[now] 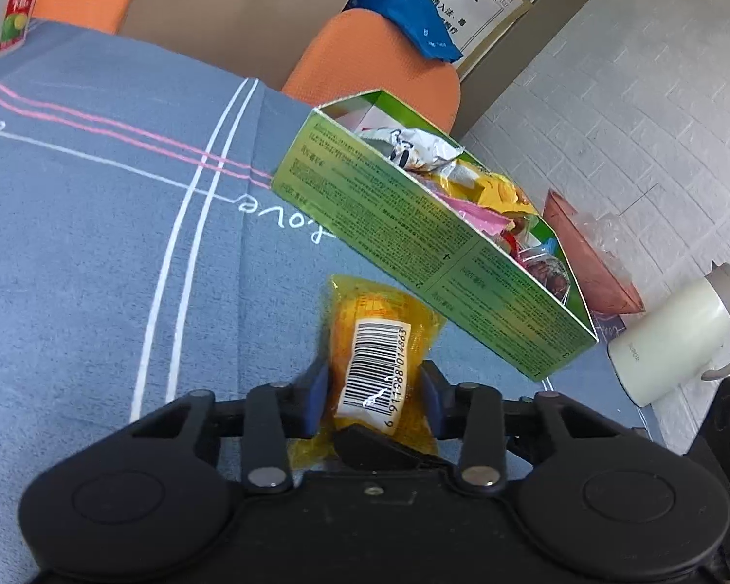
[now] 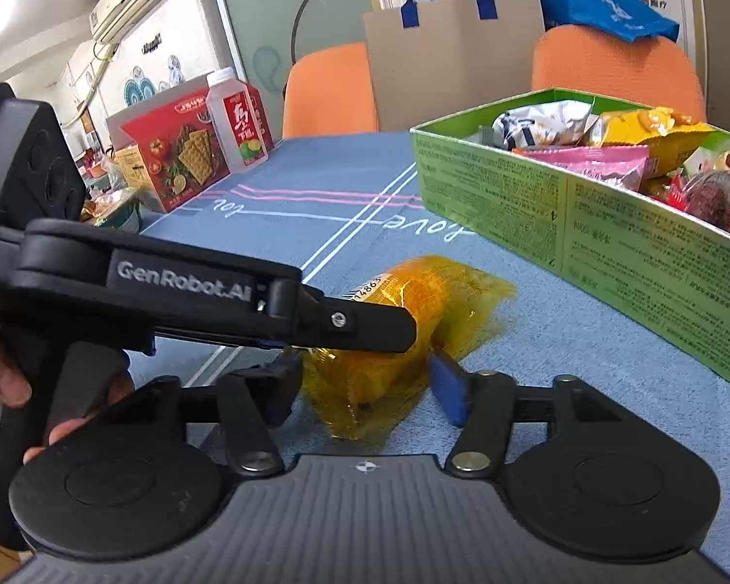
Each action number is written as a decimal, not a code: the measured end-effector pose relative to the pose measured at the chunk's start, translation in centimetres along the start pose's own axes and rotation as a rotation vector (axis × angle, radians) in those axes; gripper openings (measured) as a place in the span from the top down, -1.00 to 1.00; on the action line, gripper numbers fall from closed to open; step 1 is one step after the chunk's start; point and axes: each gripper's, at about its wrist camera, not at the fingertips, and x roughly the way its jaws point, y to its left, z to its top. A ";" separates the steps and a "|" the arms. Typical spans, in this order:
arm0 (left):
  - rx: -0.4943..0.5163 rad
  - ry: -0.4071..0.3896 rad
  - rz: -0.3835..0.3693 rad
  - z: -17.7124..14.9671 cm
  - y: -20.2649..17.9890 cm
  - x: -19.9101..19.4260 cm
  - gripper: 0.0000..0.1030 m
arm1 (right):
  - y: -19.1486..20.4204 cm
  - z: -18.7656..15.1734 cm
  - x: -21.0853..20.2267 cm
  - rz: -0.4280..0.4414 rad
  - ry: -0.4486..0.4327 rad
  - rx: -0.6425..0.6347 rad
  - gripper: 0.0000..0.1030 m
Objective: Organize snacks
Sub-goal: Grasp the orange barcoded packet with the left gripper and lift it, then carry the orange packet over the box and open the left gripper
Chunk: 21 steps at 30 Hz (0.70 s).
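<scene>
A yellow snack packet [image 1: 374,340] [image 2: 438,292] with a white barcode label lies on the blue tablecloth [image 1: 97,243], just in front of an open green box [image 1: 413,224] [image 2: 608,233] that holds several wrapped snacks. My left gripper [image 1: 374,379] has its blue pads pressed against the packet's two sides. In the right wrist view the left gripper [image 2: 394,336] reaches in from the left over the packet. My right gripper [image 2: 367,379] is at the packet's near end. Its blue pads [image 2: 450,389] flank the wrapper closely without squeezing it.
A red cracker box [image 2: 180,155] and a drink bottle [image 2: 238,121] stand at the table's far left. Two orange chairs [image 2: 331,92] and a cardboard sheet [image 2: 452,48] are behind the table. A white kettle [image 1: 676,336] and a pink bag [image 1: 589,253] sit right of the box. A hand [image 2: 5,379] holds the left gripper.
</scene>
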 end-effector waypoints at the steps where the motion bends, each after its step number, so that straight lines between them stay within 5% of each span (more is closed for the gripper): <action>1: 0.003 -0.006 -0.005 0.0 -0.3 -0.1 -0.30 | 0.2 0.0 -0.3 -0.008 -0.006 -0.024 -0.43; 12: 0.157 -0.144 -0.135 3.8 -8.1 -1.2 -0.31 | -0.7 2.6 -6.5 -0.136 -0.249 -0.136 -0.40; 21: 0.236 -0.070 -0.218 6.6 -13.7 5.8 -0.31 | -6.9 4.3 -8.8 -0.278 -0.335 -0.041 -0.39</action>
